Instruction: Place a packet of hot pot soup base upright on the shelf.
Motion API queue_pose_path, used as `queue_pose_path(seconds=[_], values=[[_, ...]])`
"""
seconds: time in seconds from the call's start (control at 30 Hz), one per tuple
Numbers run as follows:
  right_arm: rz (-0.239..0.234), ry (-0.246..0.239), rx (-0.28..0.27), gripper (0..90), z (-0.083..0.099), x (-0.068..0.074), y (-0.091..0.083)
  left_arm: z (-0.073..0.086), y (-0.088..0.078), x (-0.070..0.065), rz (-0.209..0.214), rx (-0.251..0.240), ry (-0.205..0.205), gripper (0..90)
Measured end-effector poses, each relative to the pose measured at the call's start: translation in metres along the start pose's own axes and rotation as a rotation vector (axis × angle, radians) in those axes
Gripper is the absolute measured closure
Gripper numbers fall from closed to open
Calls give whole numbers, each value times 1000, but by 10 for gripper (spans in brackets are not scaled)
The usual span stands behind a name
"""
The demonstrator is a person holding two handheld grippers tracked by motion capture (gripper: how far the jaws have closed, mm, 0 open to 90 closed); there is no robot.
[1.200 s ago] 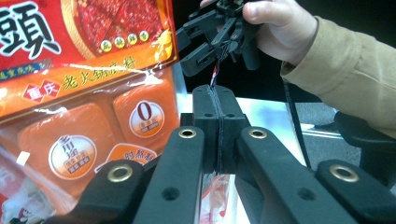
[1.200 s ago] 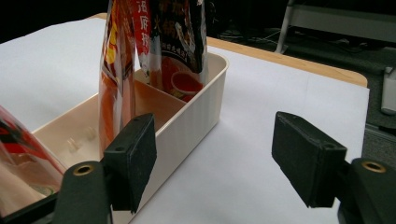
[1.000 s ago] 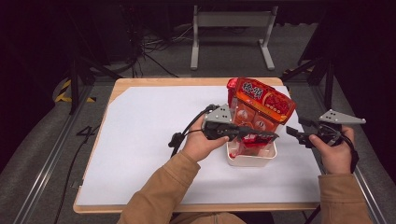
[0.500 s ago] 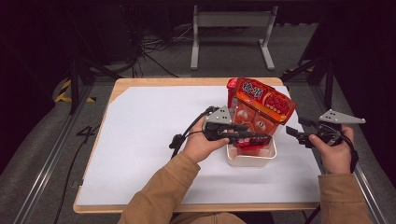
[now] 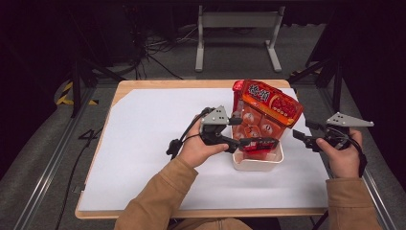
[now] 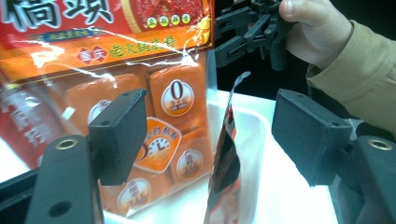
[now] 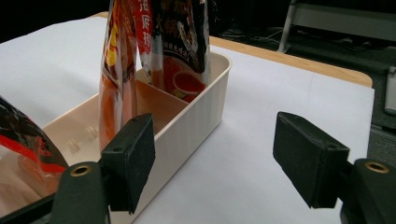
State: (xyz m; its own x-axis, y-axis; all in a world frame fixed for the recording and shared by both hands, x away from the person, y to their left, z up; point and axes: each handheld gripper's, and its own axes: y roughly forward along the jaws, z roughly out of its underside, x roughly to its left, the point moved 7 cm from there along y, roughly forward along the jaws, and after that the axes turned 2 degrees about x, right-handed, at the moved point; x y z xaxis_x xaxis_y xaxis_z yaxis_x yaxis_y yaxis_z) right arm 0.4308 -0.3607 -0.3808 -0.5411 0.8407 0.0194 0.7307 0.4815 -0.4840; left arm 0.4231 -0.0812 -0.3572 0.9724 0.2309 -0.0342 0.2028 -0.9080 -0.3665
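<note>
White paper covers the wooden bench (image 5: 143, 143), dark floor and cables beyond. At its right side a cream tub (image 5: 258, 162) holds a tall red-and-orange snack bag (image 5: 265, 108) and a slim red packet (image 6: 224, 163). The left claw (image 5: 249, 132) has just been opening — the slim packet stands loose between its spread pads, the big bag just beside one pad. The right claw (image 5: 300, 136) waits open, empty, beside the tub.

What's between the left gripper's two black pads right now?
A thin red packet stands edge-on between the left gripper pads, touching neither; the jaws have just been opening. The left gripper view shows it.
</note>
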Motion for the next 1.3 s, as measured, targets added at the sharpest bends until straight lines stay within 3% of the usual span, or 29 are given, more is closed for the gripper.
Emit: queue_pose_path(seconds=[0.07, 0.4, 0.6, 0.77, 1.03, 1.3], values=[[2, 1, -1, 300, 0, 0, -1, 3, -5, 3, -31, 25, 1, 265], [3, 5, 2, 295, 2, -1, -2, 21, -42, 13, -106, 63, -10, 237], [5, 4, 2, 293, 3, -2, -2, 31, -68, 15, -137, 56, -33, 231], [4, 1, 3, 292, 2, -1, -1, 41, -99, 22, -205, 73, -49, 224], [-3, -8, 5, 288, 2, 1, 1, 55, -138, 30, -273, 77, -68, 215], [-10, -13, 0, 282, 1, 1, 0, 70, -179, 44, -358, 58, -121, 203]])
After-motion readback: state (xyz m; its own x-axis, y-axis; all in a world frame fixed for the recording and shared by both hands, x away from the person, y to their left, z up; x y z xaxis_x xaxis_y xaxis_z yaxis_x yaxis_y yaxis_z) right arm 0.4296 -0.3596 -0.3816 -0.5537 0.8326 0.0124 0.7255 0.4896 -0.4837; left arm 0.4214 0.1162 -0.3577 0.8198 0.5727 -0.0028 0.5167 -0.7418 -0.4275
